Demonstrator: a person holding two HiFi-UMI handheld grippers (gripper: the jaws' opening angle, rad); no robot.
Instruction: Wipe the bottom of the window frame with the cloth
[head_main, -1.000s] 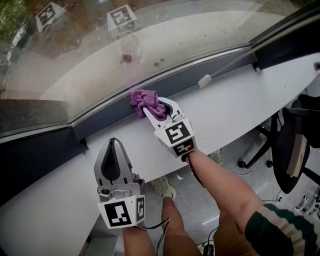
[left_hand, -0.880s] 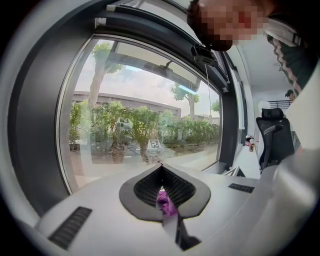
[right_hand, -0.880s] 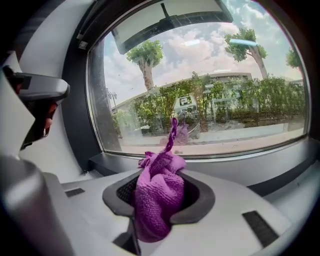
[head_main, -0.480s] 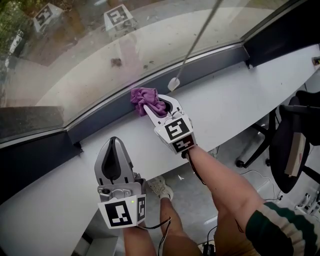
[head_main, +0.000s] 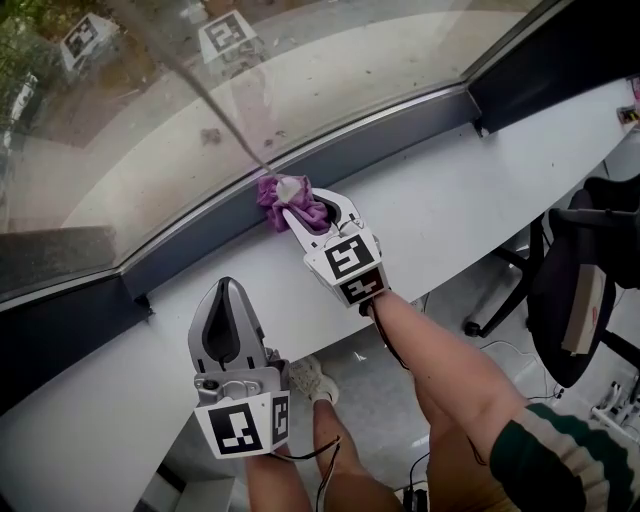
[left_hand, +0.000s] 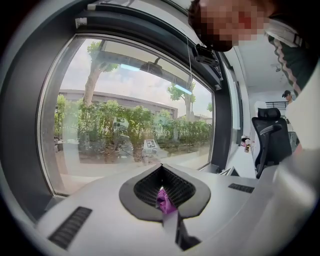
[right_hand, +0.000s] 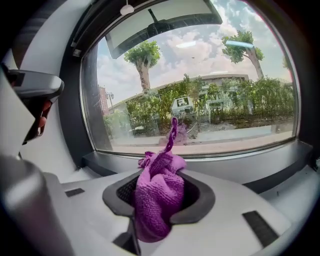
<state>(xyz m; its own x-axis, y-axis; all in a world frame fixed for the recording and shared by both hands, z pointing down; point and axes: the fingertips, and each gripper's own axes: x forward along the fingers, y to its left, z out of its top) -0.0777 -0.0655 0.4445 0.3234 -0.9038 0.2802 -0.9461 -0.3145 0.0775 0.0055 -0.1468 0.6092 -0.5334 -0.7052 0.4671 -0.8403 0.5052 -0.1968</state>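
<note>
the right hand-held gripper (head_main: 312, 212) is pinched on the cloth (right_hand: 156, 197), which is bunched between the jaws with a tuft left out in front, so that soft fabric rather than plastic meets the window frame (head_main: 200, 238). the cloth is pressed against the bottom of that dark frame, just where it meets the white surface (head_main: 450, 215), so wiping is judged to be under way. the left hand-held gripper (head_main: 228, 292) is held back near the surface's front edge, jaws pressed together around a small purple scrap (left_hand: 164, 199), out of the wiping path.
</note>
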